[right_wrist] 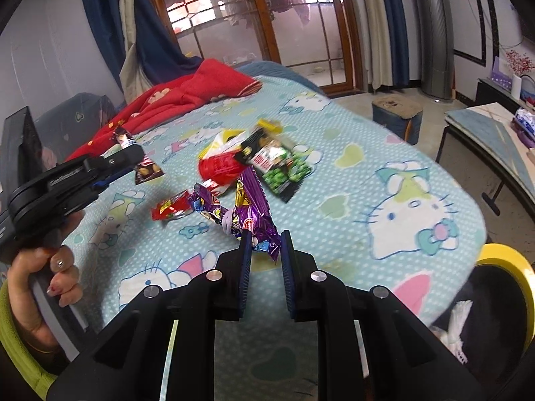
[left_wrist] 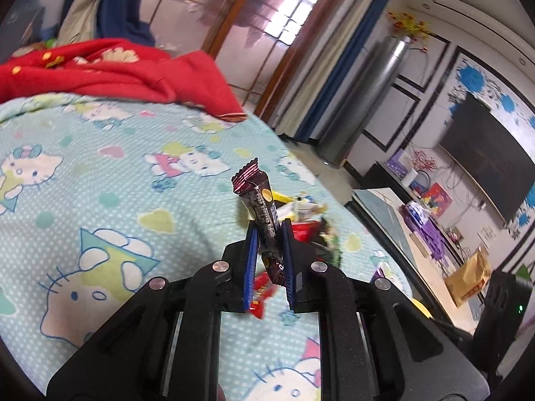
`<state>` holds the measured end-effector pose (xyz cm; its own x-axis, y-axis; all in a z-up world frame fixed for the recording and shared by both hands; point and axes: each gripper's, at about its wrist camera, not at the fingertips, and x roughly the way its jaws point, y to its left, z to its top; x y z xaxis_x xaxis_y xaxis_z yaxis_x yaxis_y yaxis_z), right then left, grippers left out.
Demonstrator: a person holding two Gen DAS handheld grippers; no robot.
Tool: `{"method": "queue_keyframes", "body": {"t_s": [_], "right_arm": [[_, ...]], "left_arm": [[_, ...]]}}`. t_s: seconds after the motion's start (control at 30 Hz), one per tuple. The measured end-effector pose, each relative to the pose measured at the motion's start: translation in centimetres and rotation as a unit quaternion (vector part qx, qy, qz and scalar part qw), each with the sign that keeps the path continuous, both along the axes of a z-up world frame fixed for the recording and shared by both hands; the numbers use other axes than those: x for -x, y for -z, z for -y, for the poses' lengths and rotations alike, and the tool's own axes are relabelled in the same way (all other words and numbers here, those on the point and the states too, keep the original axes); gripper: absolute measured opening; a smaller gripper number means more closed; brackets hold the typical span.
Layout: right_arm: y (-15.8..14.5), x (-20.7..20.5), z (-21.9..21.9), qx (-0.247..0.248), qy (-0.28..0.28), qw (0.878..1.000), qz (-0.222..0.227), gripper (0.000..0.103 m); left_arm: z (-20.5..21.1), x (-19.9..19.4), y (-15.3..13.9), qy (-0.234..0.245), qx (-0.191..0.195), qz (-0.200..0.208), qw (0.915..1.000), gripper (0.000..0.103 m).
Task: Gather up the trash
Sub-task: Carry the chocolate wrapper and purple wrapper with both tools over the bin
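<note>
Left gripper [left_wrist: 270,230] is clamped tight, blue pads [left_wrist: 251,260] squeezing a dark wrapper [left_wrist: 264,207] that sticks up past the tips. From the right wrist cam you see it side-on at the left edge, raised off the bedspread, nose angled slightly down, wrapper end poking out under the tip. The person's left hand [right_wrist: 40,287] is wrapped round its grip, fingers curled, green sleeve cuff [right_wrist: 16,351] at the wrist. Right gripper [right_wrist: 265,237] is tilted down, jaws nearly closed w/ a narrow gap, pads pinching the edge of a purple wrapper [right_wrist: 254,214].
</note>
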<state>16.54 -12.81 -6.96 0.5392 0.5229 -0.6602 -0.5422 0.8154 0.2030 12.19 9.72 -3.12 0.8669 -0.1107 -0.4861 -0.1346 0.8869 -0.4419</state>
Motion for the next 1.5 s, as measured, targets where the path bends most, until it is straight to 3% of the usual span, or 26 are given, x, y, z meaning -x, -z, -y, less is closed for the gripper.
{"method": "queue_keyframes", "body": {"t_s": [0.7, 1.5], "right_arm": [[-2.4, 0.4, 6.0, 0.002, 0.058, 0.998, 0.028, 0.017], [-2.7, 1.2, 15.1, 0.004, 0.155, 0.987, 0.035, 0.017]], "left_arm": [[5.7, 0.3, -1.9, 0.084, -0.024, 0.022, 0.9959, 0.009], [12.3, 0.6, -2.0, 0.170, -0.060, 0.029, 0.9831, 0.009]]}}
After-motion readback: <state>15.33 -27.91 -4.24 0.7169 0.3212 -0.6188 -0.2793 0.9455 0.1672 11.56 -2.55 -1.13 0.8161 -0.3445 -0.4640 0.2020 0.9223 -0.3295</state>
